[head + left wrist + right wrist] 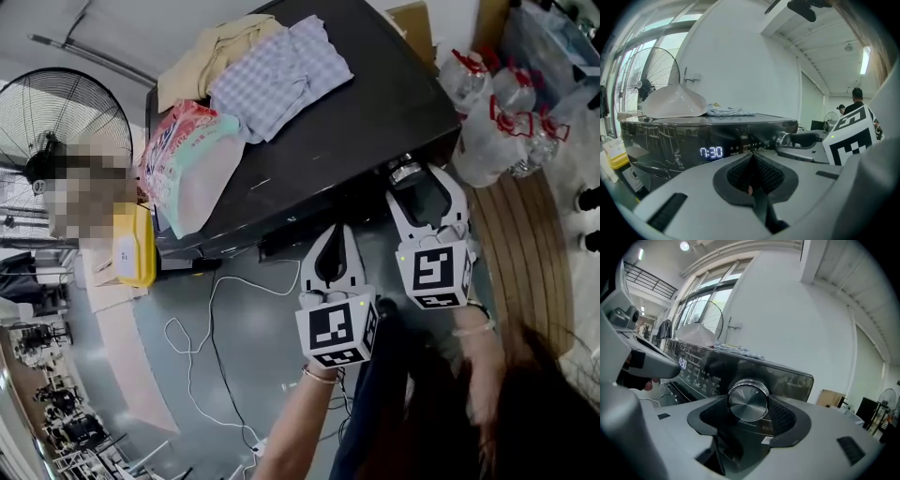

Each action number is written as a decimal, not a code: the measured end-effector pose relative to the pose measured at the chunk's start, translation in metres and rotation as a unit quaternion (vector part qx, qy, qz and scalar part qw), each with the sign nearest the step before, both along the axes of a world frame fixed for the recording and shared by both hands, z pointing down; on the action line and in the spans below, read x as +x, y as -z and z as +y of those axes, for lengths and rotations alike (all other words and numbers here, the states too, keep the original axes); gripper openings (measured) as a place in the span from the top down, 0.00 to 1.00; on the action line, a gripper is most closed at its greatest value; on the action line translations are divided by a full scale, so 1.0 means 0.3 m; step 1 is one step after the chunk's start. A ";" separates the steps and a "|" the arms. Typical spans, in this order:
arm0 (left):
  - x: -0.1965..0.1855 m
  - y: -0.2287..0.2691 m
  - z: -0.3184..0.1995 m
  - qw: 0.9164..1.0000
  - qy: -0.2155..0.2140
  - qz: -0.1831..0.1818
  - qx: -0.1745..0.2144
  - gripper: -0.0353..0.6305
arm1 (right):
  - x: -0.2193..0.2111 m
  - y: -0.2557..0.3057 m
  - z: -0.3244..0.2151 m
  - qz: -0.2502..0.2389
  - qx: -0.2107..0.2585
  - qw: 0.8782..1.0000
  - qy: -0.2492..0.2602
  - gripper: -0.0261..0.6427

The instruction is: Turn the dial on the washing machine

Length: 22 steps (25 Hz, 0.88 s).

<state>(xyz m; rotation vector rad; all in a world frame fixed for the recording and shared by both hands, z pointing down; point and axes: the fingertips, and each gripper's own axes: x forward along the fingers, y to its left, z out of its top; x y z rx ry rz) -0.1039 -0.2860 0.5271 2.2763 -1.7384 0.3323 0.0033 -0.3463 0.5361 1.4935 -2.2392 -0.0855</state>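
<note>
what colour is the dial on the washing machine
The dial is silver brushed metal, clearest in the right gripper view.

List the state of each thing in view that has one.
washing machine: switched on, display lit.
dial: clamped between the jaws of the right gripper.
right gripper: jaws shut on the dial.
left gripper: jaws shut, nothing between them.
clothes: folded, lying on the washing machine's top.

I list: clothes (272, 70) and bag (187, 159) atop washing machine (375, 112), upper centre; dial (748, 401) right of display (682, 363); fan (61, 122) upper left.
</note>
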 end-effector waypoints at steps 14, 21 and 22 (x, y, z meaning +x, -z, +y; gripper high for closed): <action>-0.004 0.012 -0.009 1.000 0.004 -0.002 0.005 0.92 | 0.032 -0.012 -0.006 -0.212 -0.064 0.974 -0.041 0.52; 0.003 0.020 -0.012 1.000 0.001 -0.004 0.009 0.92 | 0.017 -0.007 0.002 -0.135 -0.047 0.990 -0.020 0.51; 0.004 0.021 -0.012 1.000 0.001 -0.005 0.009 0.93 | 0.015 -0.005 0.004 -0.115 -0.041 0.992 -0.017 0.50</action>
